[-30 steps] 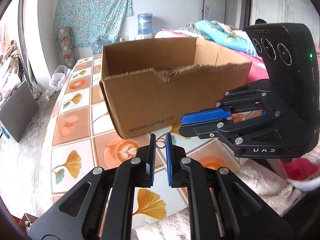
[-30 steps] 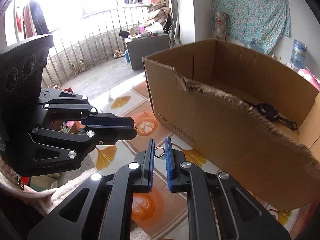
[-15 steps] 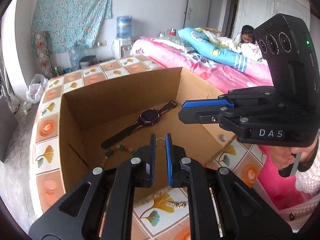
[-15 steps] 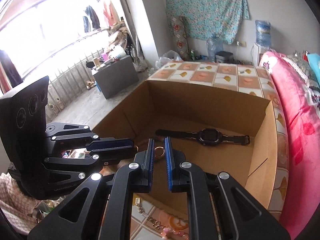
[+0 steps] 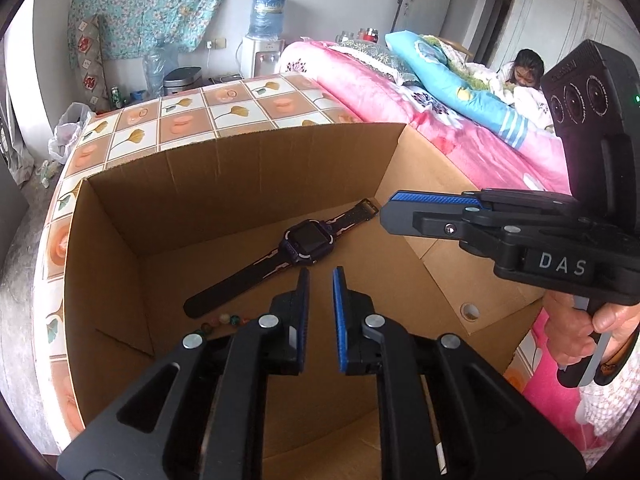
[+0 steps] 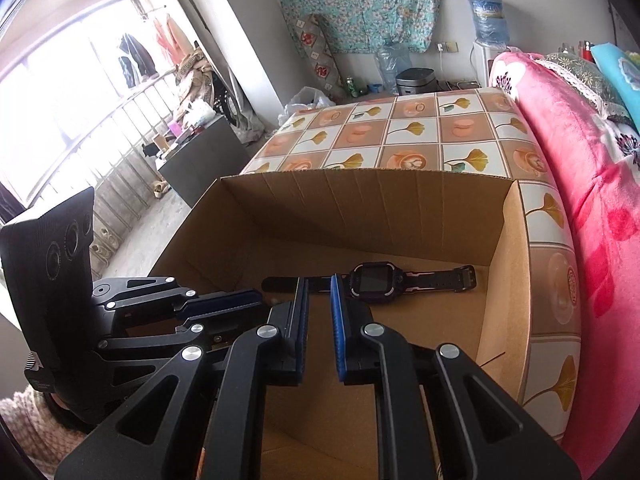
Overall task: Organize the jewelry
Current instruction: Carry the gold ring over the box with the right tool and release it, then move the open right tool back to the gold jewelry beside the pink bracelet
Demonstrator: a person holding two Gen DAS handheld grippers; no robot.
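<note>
An open cardboard box (image 5: 224, 184) (image 6: 360, 200) stands on the tiled table. A black smartwatch (image 5: 308, 240) (image 6: 372, 280) lies flat on its floor, with a beaded bracelet (image 5: 224, 320) near the watch strap's end. My left gripper (image 5: 320, 280) hovers over the box, jaws slightly apart and empty. My right gripper (image 6: 318, 284) is also over the box, jaws slightly apart and empty; it shows from the side in the left wrist view (image 5: 432, 208). The left gripper shows in the right wrist view (image 6: 224, 300). No ring is visible between either pair of pads.
The table (image 6: 400, 128) has a ginkgo-patterned cloth. A pink bed (image 5: 440, 128) runs along the right side, with a person (image 5: 524, 72) on it. A water dispenser (image 5: 264, 40) stands by the far wall.
Both grippers held small gold rings between their pads earlier; now the rings are gone from both. Both grippers rose from table level to above the box, then moved further over its inside.
</note>
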